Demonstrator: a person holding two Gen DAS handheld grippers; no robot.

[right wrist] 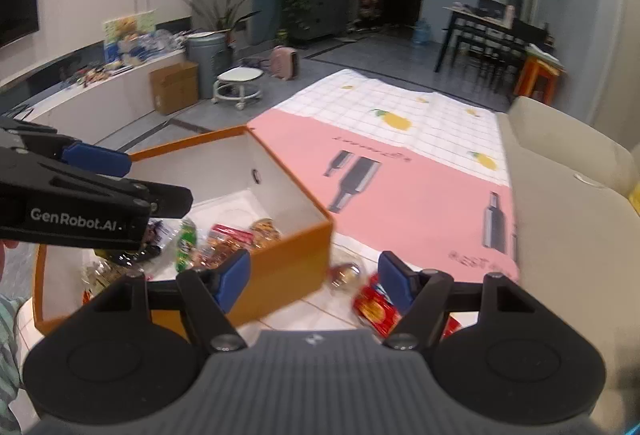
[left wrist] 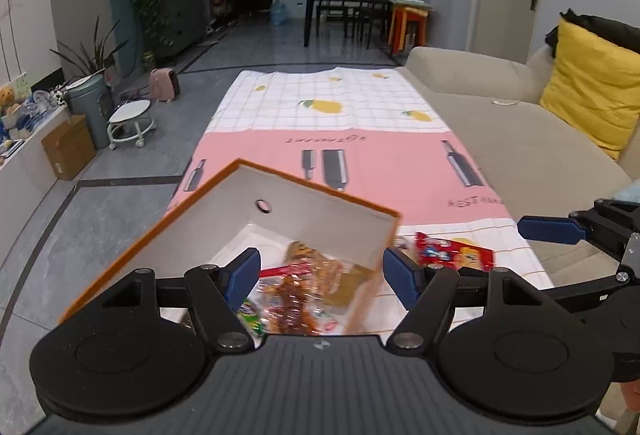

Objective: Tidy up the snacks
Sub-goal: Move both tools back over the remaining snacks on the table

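Two claws in view, both with jaws spread and nothing between the pads. Left claw stands wide, raised over the near end of the orange box. Right claw is moderately apart, hanging over the box's near right corner and the surface beside it.

Directly below and ahead of the left claw: box interior, white-lined, open top. Several snack packets already lie inside at the near end: a brown glazed item in clear wrap, a red packet, a green one. The right wrist view adds a green packet and more wrapped pieces further left in the box. Far end of the box is bare.

Just right of the box, outside it, under the right claw: red packet on the cloth, and a round clear-wrapped snack touching or nearly touching the box wall; blur prevents telling which.

Judgement: sorting is well along; most snacks are boxed, at least two remain outside.

Obstructions: the box wall stands between the loose snacks and the interior, so each needs lifting over. The claws are near each other over the box, a possible clash. Sofa borders the surface to the right; the cloth beyond is bare.
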